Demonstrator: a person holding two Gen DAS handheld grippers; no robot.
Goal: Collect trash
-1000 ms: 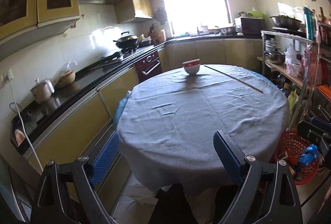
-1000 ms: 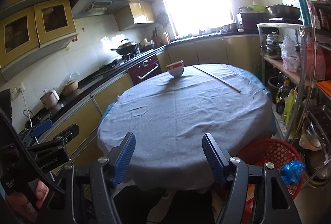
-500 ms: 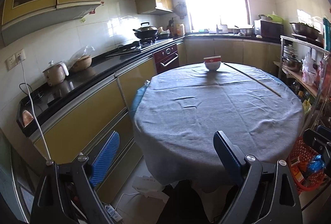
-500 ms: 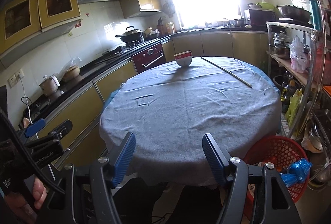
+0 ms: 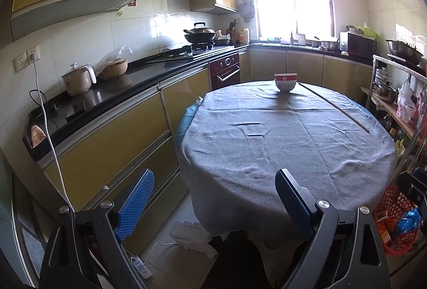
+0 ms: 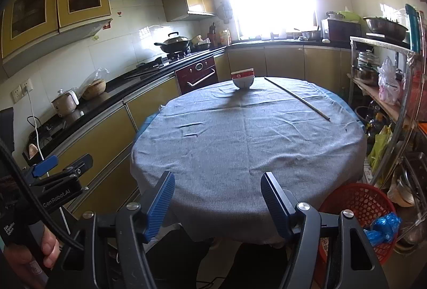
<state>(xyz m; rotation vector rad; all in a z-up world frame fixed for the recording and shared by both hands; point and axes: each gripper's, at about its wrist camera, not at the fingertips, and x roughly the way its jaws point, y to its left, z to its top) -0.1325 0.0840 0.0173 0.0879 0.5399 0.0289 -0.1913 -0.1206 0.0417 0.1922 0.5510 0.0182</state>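
Both grippers are hovering short of the round grey-clothed counter (image 6: pixel 248 134), nothing in either. Left gripper (image 5: pixel 214 195) is sitting with blue pads spread wide, empty; right gripper (image 6: pixel 217 197) is likewise spread apart, empty.

No obvious trash is showing on the cloth. Only a red-and-white ceramic bowl (image 6: pixel 242 78) is standing at the far edge, with a long thin pale stick (image 6: pixel 296 97) lying diagonally just right of it. Cannot tell whether the bowl is holding anything. The red plastic mesh basket (image 6: pixel 356 211) is sitting on the floor at the counter's near right, already holding a crumpled blue plastic bag (image 6: pixel 383 226); judging it as the trash destination.

Risks from here:
- Target is ambiguous, so a gripper may be going for the bowl or the stick by mistake.
- Bowl is sitting far across, so a long reach is likely dragging the loose, wrinkled cloth and tipping the bowl over the far edge.
- Stick is thin and flat on fabric; pads are probably sliding over it or pinching cloth with it, and it may be rolling off.
- Basket is tucked close beside the metal storage rack (image 6: pixel 384 91), so the right gripper lowering there may be knocking the rack or its hanging bags.
- White power cable (image 5: pixel 50 145) and floor power strip (image 5: pixel 140 266) are lying by the left gripper; snagging is possible.
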